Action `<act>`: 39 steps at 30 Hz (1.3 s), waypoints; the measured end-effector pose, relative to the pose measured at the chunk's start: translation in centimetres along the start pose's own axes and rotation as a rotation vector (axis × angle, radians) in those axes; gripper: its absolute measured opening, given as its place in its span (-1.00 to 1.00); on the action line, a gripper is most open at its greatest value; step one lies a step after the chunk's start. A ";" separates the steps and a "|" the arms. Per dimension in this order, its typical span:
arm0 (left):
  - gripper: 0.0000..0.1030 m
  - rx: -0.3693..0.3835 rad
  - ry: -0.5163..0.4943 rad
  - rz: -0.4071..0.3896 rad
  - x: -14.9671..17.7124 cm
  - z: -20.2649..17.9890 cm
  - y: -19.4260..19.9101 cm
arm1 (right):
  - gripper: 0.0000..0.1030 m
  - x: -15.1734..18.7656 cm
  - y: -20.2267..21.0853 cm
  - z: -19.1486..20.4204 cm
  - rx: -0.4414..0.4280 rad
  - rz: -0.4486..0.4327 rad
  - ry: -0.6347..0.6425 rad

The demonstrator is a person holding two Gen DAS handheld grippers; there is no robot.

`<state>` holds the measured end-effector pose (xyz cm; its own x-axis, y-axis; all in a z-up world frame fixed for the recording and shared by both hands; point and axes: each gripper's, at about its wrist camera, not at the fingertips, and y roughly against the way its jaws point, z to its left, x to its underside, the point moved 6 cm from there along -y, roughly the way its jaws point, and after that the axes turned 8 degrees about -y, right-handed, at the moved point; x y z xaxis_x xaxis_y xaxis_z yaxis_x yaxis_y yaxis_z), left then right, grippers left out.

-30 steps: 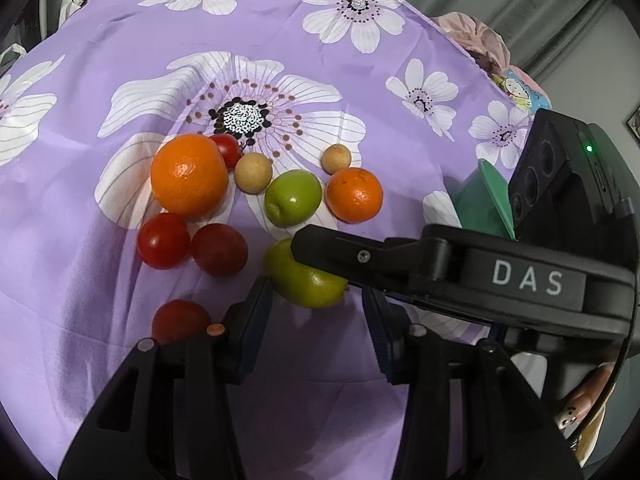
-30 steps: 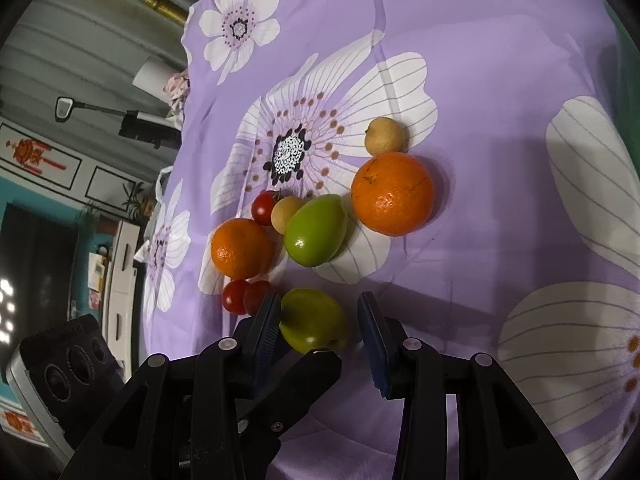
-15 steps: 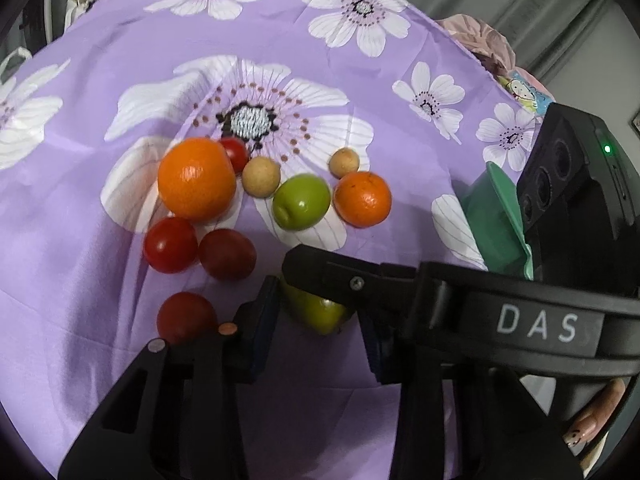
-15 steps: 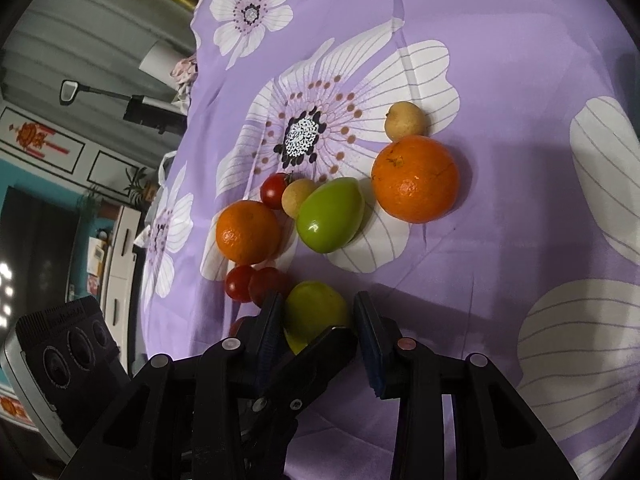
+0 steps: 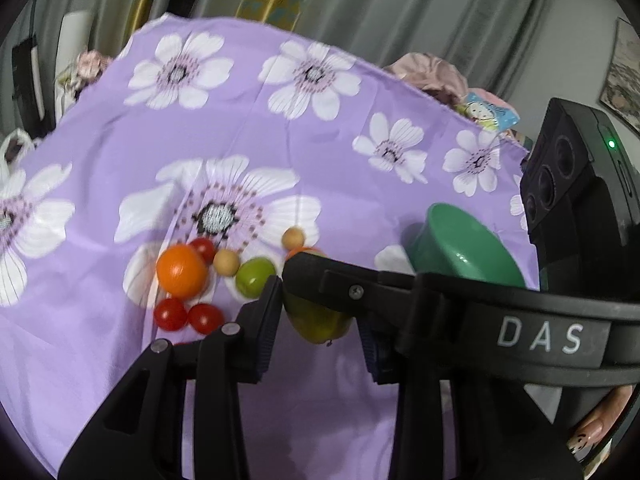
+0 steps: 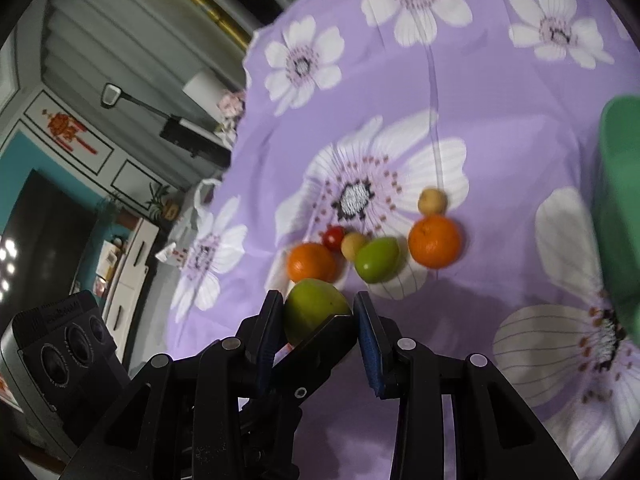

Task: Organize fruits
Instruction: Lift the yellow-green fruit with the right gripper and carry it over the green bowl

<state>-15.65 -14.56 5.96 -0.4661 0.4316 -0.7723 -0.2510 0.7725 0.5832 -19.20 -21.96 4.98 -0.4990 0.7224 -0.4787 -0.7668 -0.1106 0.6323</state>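
Green fruit [image 6: 310, 306] is now up off the cloth [image 6: 500, 128]; a second ago it lay there with both sets of fingers around it. Both views have risen too, so the pile looks farther off and the bowl [image 5: 440, 248] has come into sight. I judge the pick done and the carry to the bowl next.

The right gripper [image 6: 318, 314] is clenched on the fruit, a pad pressed to each side. The left gripper [image 5: 318, 316] also brackets it, narrower than before. Its left pad touches, but the other is partly hidden behind the right gripper's finger, so I cannot tell whether it grips.

Below on the cloth lie the rest: two oranges [image 6: 434, 242], another green fruit [image 6: 376, 260], tomatoes [image 5: 186, 316] and two small tan fruits [image 6: 432, 201]. The bowl stands to the right, apart from them.
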 end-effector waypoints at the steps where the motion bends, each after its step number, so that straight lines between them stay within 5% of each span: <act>1: -0.31 -0.001 -0.014 -0.010 -0.3 -0.4 0.3 | -0.25 0.0 0.4 0.2 -0.003 -0.011 0.004; 20: -0.31 0.056 -0.181 -0.127 -3.5 -7.6 2.9 | -0.25 -1.7 9.2 0.4 -0.027 -0.219 0.041; 39: -0.31 0.154 -0.293 -0.073 -4.7 -14.8 -1.3 | -0.24 -4.0 14.1 -5.9 0.009 -0.329 -0.089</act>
<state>-25.68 -24.43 12.52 -0.1819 0.4705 -0.8635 -0.1333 0.8582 0.4957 -30.42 -30.45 12.20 -0.1875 0.7752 -0.6033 -0.8769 0.1445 0.4583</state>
